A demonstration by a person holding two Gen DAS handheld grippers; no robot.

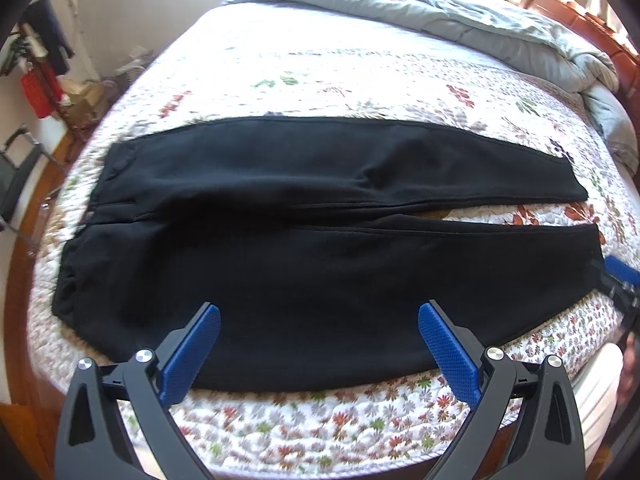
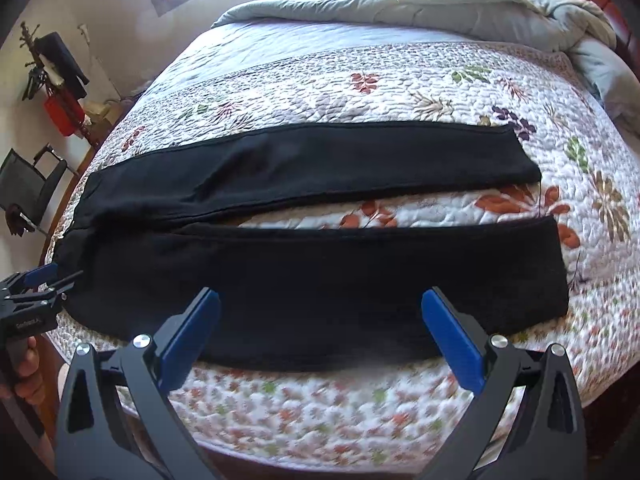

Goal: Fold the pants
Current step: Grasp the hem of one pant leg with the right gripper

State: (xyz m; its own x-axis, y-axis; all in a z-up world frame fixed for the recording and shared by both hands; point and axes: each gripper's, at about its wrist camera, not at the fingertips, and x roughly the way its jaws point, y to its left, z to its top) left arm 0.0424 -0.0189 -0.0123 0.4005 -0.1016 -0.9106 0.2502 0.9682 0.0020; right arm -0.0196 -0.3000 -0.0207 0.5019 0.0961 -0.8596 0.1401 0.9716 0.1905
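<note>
Black pants (image 1: 304, 248) lie flat across a floral quilted bed (image 1: 320, 420), waistband to the left, both legs running right with a narrow gap between them. In the right wrist view the pants (image 2: 320, 272) show their two leg ends at the right. My left gripper (image 1: 319, 312) hovers open above the near leg's front edge, nothing between its blue pads. My right gripper (image 2: 320, 298) is open too, over the near leg closer to the hem. The right gripper (image 1: 618, 280) also shows at the left wrist view's right edge; the left gripper (image 2: 38, 280) shows at the other view's left edge.
A rumpled grey duvet (image 1: 480, 16) is heaped at the far side of the bed by a wooden headboard (image 1: 580, 20). A black chair (image 2: 32, 184), a coat rack (image 2: 56, 68) with a red bag and boxes stand on the floor at the left. A hand (image 2: 28, 376) holds the left gripper.
</note>
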